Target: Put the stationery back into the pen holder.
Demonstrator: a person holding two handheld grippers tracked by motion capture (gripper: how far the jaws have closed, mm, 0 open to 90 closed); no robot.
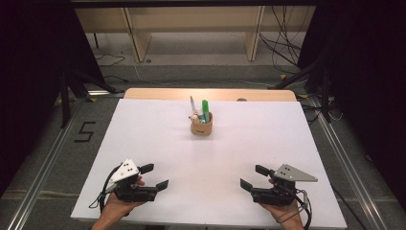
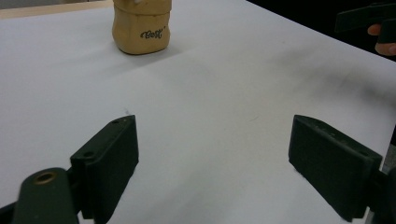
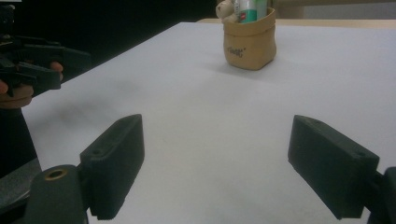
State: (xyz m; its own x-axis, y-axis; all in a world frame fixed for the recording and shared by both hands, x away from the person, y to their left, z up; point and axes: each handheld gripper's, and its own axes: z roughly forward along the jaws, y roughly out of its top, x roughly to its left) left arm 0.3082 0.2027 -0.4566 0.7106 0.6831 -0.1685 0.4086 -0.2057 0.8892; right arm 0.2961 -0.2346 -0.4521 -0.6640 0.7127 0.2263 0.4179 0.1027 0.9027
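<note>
A tan fabric pouch (image 1: 201, 125) stands upright on the white tabletop (image 1: 143, 139), toward the far middle. A green marker (image 1: 205, 109), a grey pen (image 1: 192, 104) and a small pale figure (image 1: 194, 117) stick out of it. My left gripper (image 1: 155, 176) rests near the front left edge, open and empty. My right gripper (image 1: 253, 177) mirrors it at the front right, open and empty. In the left gripper view the pouch (image 2: 141, 28) stands far ahead of the left gripper (image 2: 213, 123). In the right gripper view the pouch (image 3: 250, 44) stands ahead of the right gripper (image 3: 217, 123).
A wooden strip (image 1: 158, 93) runs along the table's far edge. Beyond it are wooden shelf legs (image 1: 139, 43) and loose cables (image 1: 282, 48) on the floor. A black "5" mark (image 1: 85, 132) lies on the floor at left. Dark stands flank both sides.
</note>
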